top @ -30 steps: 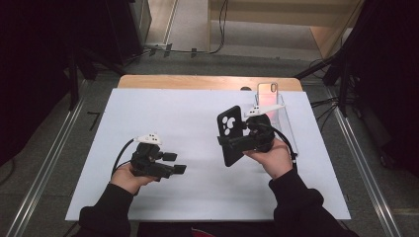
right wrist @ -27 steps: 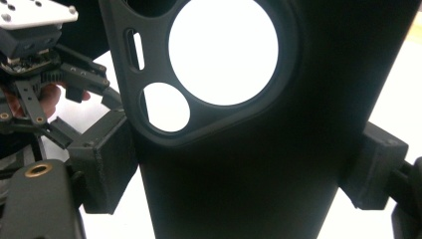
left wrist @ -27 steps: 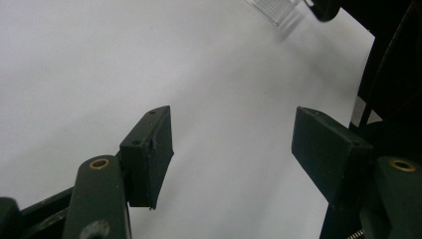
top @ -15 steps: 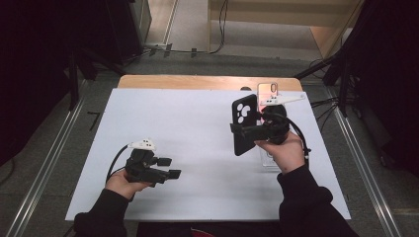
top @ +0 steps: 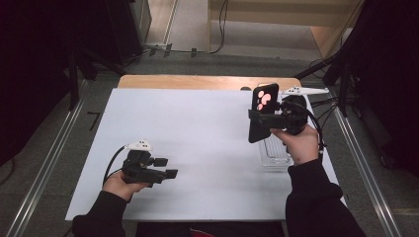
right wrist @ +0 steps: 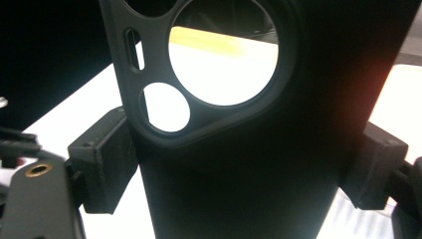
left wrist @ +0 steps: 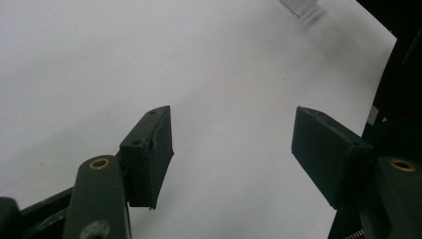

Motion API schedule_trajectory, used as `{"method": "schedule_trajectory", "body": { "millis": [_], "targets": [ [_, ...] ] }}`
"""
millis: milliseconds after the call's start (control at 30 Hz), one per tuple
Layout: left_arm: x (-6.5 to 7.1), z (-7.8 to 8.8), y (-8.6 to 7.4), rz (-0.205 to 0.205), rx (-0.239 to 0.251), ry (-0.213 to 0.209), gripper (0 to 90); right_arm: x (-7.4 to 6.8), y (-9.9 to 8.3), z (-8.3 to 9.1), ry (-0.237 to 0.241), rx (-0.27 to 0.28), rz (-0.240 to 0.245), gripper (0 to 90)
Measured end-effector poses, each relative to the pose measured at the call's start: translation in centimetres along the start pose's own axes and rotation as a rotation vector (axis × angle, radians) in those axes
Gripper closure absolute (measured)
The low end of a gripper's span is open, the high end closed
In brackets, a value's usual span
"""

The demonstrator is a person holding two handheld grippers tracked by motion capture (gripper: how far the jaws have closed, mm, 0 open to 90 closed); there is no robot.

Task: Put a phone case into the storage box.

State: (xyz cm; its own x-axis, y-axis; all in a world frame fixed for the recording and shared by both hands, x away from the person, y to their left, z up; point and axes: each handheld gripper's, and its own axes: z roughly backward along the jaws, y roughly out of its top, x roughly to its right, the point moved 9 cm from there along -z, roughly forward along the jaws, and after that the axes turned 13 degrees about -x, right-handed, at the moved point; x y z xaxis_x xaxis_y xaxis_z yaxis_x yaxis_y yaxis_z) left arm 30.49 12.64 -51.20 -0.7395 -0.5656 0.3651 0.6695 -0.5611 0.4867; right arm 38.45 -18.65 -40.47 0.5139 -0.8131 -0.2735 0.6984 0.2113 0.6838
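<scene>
A black phone case [top: 262,118] with round camera cutouts stands upright in the air at the right of the white table mat [top: 197,133]. My right gripper [top: 260,121] is shut on its two side edges. In the right gripper view the case [right wrist: 239,169] stands close in front of the camera, with a pad [right wrist: 102,159] pressed on each side. Something pink shows through the cutouts in the high view. At the front left, my left gripper [top: 166,168] rests low over the mat, open with nothing between its jaws [left wrist: 231,149].
A clear plastic tray [top: 274,153] lies on the mat just below the right hand, and its corner [left wrist: 298,6] shows far off in the left gripper view. A wooden strip [top: 207,81] runs along the mat's far edge. Metal rails flank the table.
The right gripper has carried the phone case upward and toward the far right of the mat, over the tray. The left gripper has stayed about where it was.
</scene>
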Motion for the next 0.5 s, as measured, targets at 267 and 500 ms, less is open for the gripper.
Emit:
{"method": "schedule_trajectory", "body": {
  "millis": [267,500],
  "targets": [
    [-0.3,0.3,-0.4,0.014,0.003,0.004,32.5,3.0,0.2,0.6,-0.064,0.022,-0.047,13.6],
    [-0.5,0.6,-0.8,0.030,0.010,0.008,32.5,5.0,0.4,0.2,-0.101,0.035,-0.072,13.6]
  ]
}}
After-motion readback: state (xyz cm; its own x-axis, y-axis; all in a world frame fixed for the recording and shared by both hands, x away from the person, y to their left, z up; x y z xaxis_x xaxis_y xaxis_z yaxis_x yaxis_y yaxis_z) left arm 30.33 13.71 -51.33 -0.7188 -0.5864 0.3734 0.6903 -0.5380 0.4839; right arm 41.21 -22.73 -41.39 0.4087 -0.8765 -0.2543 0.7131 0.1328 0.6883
